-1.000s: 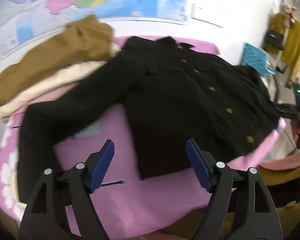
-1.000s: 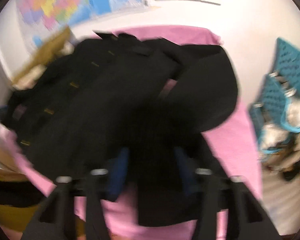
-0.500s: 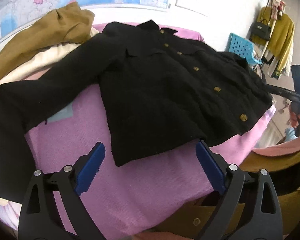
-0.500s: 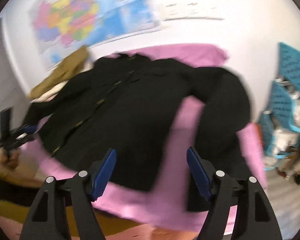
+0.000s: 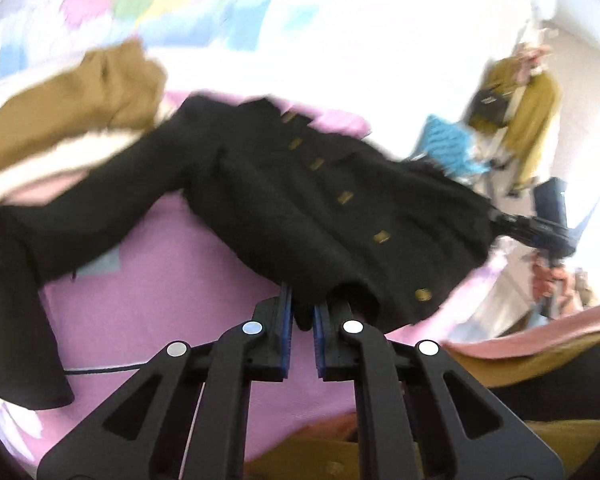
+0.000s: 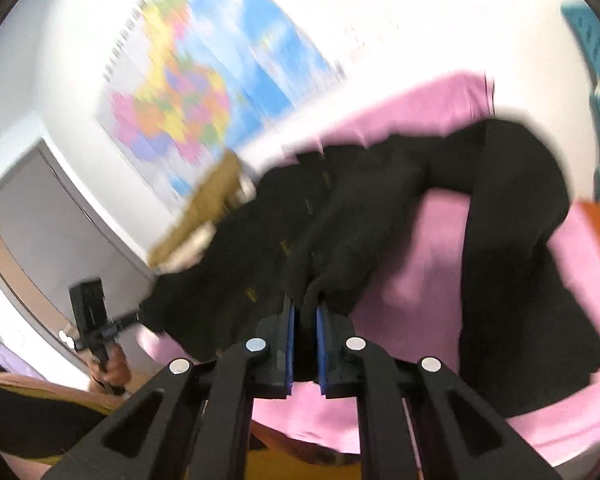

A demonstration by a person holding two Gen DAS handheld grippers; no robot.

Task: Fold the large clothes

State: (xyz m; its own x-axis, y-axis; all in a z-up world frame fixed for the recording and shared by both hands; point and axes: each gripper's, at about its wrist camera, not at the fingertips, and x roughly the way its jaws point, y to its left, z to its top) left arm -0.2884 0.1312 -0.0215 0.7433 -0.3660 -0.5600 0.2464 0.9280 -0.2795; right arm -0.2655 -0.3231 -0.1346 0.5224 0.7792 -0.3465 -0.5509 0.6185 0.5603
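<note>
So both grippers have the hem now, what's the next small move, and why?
Probably lift the hem and carry it toward the collar. The left gripper and right gripper are each shut on the black coat, which lies button-side up on the pink cover with both sleeves spread.

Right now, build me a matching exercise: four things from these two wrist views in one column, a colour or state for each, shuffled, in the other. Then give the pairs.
Things:
1. left gripper
2. brown garment
3. table cover
4. jacket buttons

Colour or state:
A. pink, spread under the black jacket
B. gold, in a row down the front
C. shut on the jacket's hem
D. heaped at the far left, beside a cream one

Pairs: 1-C, 2-D, 3-A, 4-B. The right gripper is likewise shut on the jacket.
</note>
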